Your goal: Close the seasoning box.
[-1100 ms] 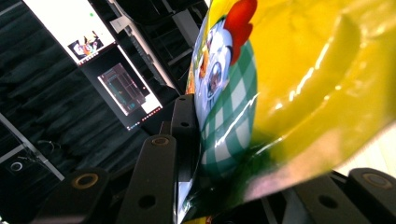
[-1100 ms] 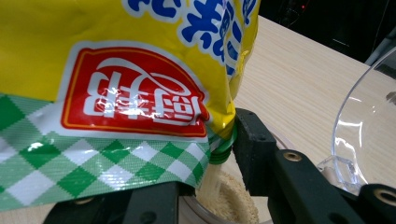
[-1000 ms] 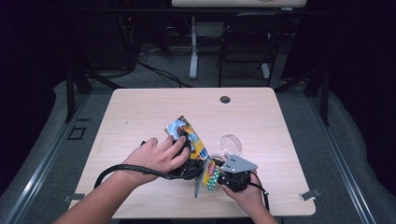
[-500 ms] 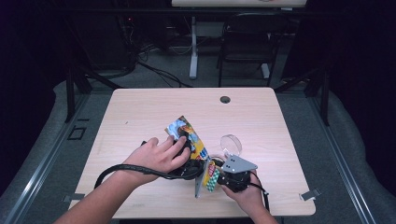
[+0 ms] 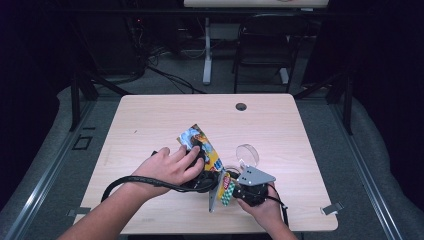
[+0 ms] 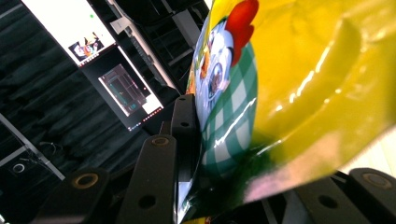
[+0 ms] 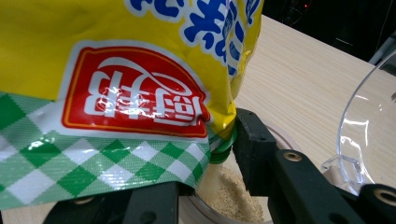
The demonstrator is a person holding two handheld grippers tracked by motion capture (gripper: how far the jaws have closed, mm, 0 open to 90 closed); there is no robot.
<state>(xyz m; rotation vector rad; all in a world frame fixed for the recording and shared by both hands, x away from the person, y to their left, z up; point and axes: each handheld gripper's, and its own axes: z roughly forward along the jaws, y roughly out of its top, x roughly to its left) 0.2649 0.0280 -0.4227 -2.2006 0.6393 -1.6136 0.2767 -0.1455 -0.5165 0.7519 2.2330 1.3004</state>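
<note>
A yellow seasoning bag with a green check band and a rooster picture is held tilted over the table between both hands. My left gripper is shut on the bag around its middle, with one black finger pressed on its side. My right gripper is shut on the bag's lower end, by a green spout. Under the spout stands a clear round container with pale granules in it. Its clear hinged lid stands open beside it.
The light wood table has a small dark grommet hole near its far edge. A cable loops from the left gripper at the table's near left. Dark floor, a chair and desk legs lie beyond the table.
</note>
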